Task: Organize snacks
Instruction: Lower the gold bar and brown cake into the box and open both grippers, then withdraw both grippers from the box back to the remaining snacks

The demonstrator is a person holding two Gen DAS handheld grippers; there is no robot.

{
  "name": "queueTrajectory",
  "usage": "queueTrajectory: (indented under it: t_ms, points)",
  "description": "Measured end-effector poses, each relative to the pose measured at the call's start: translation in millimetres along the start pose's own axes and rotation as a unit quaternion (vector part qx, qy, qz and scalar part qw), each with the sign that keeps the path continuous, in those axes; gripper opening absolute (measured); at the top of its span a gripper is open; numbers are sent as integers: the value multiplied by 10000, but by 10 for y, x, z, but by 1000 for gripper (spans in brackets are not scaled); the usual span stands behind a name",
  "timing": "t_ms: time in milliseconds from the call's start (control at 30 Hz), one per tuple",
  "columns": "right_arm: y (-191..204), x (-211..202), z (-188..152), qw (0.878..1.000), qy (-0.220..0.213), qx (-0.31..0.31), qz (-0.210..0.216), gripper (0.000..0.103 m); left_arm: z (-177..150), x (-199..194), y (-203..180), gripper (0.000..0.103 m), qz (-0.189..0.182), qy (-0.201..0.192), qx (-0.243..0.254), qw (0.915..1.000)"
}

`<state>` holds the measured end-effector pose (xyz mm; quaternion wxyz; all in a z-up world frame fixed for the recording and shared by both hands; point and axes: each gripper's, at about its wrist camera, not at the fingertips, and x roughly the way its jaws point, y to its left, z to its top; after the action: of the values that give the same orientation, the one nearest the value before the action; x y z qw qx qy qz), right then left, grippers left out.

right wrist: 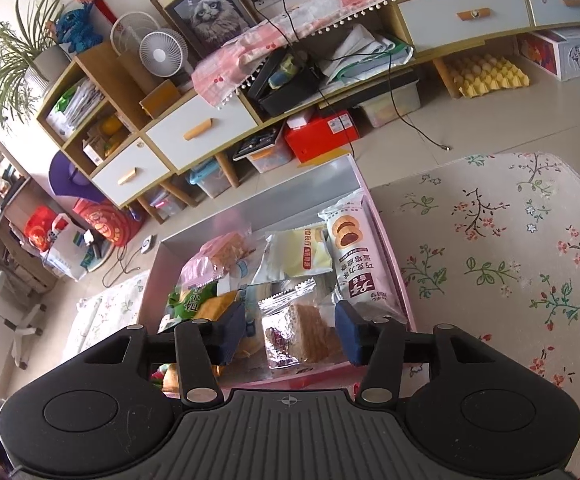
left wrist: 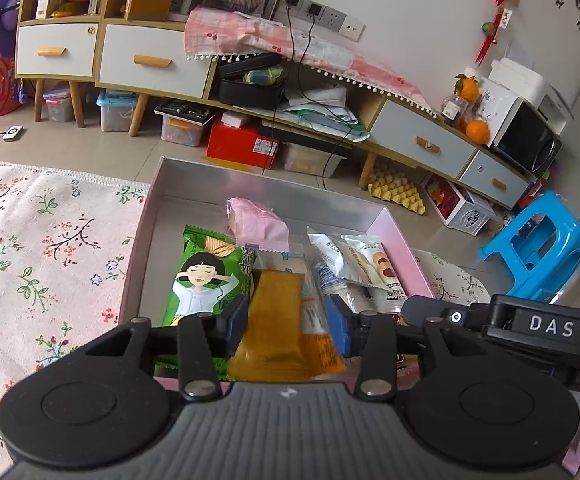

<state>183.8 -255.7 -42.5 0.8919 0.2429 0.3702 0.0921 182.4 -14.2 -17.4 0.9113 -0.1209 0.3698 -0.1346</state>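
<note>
Left tool [left wrist: 288,322] parted around orange snack packet [left wrist: 276,312], long axis running straight ahead into pink box [left wrist: 403,256]; right tool [right wrist: 291,330] likewise loose astride clear-wrapped wafer [right wrist: 301,332], pads apparently not pressing.

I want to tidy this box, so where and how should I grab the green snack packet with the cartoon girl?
Probably grip the green packet across its narrow width near the middle, coming from above. It lies flat against the box's left wall, with an orange packet beside it.
</note>
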Motion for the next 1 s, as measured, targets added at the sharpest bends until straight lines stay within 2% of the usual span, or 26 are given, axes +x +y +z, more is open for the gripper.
queueTrajectory:
  t_ms: [333,433,700,833,1000]
  points:
    - [58,-239,-29,10000,4,54,56,55,-22,-207,-32,56,105,46,71,9999]
    - [91,-356,-52,10000,31,36,44,64,-38,-311,-38,64,229,40,120,9997]
    - [261,-646,-174,9996,136,-227,-134,70,-97,-580,-2,84,514,199,165,9983]
    - [328,-762,-272,9993,212,-286,-128,77,-155,-694,19,90,587,306,179,9976]
    - [394,-878,-421,9987,290,-416,-64,81,-284,-794,80,97,678,457,180,9965]
